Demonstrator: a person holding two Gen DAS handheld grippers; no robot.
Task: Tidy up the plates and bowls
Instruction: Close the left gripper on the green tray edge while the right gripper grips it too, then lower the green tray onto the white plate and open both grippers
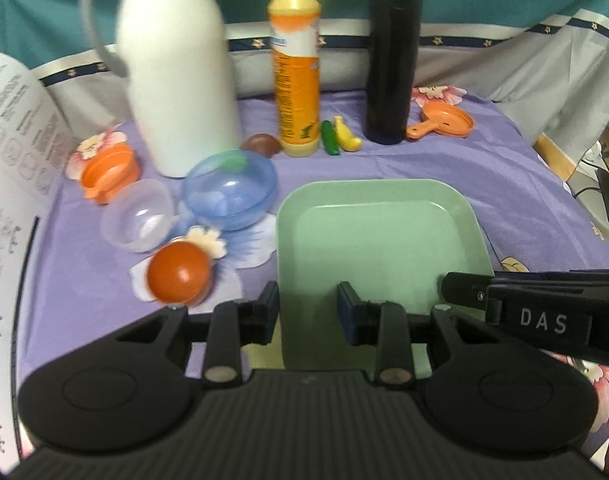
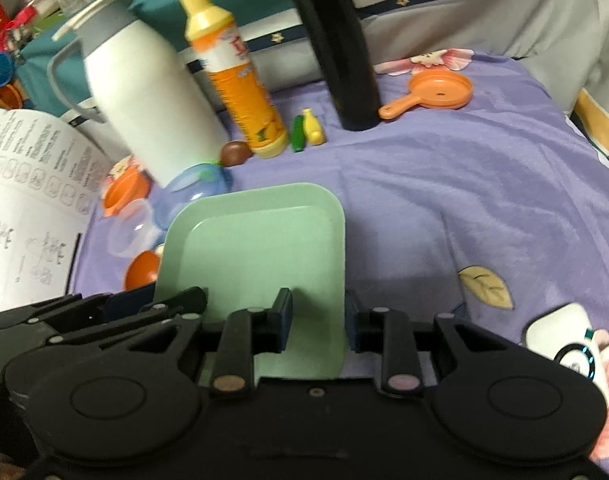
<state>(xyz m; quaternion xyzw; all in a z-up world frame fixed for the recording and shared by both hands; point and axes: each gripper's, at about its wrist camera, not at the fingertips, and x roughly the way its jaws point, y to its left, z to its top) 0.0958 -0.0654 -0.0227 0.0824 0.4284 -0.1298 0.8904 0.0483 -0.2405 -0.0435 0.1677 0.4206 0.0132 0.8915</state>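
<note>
A pale green square plate lies on the purple cloth; it also shows in the right wrist view. My left gripper straddles the plate's near left edge, jaws open. My right gripper straddles the plate's near right edge, jaws open; its arm enters the left wrist view from the right. A blue clear bowl, a small clear bowl and an orange bowl sit left of the plate. An orange cup stands further left.
A white jug, a yellow-orange bottle and a black flask stand behind. Toy cucumber, toy banana, brown ball and orange toy pan lie near them. Printed paper stands left. A white device lies right.
</note>
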